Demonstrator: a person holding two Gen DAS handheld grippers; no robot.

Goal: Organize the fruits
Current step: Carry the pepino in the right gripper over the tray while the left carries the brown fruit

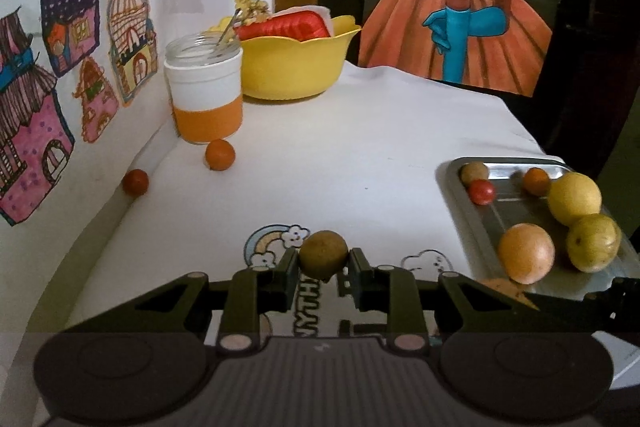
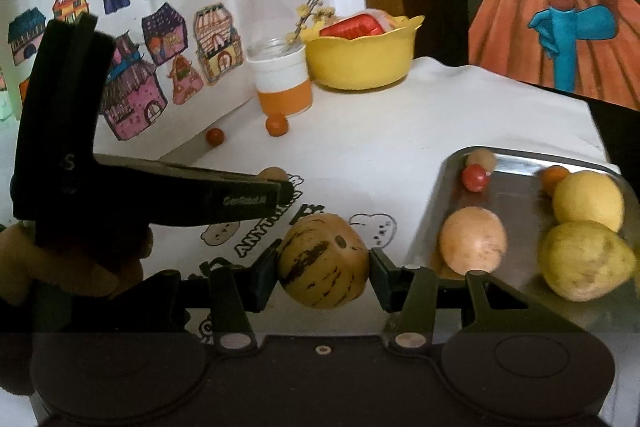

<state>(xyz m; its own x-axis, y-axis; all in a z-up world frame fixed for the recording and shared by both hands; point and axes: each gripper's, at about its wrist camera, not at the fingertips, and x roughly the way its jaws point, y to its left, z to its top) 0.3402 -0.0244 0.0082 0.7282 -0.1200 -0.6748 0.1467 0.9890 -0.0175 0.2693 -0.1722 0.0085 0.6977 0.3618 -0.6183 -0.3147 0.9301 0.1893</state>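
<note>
Left gripper [image 1: 324, 261] clenches a small brown fruit [image 1: 323, 254] above the table's [image 1: 360, 131] near edge. Right gripper [image 2: 324, 261] grasps a striped fruit [image 2: 323, 261] beside the tray [image 2: 516, 195] at the right edge.

light: dim, soft | shadows: faint | glare: metal tray [image 1: 460, 187] | edges: fisheye-bent, dark corners | focus: slightly soft

Yellow bowl [image 1: 296, 67], tan fruit [image 2: 323, 261] with dark streaks
</note>
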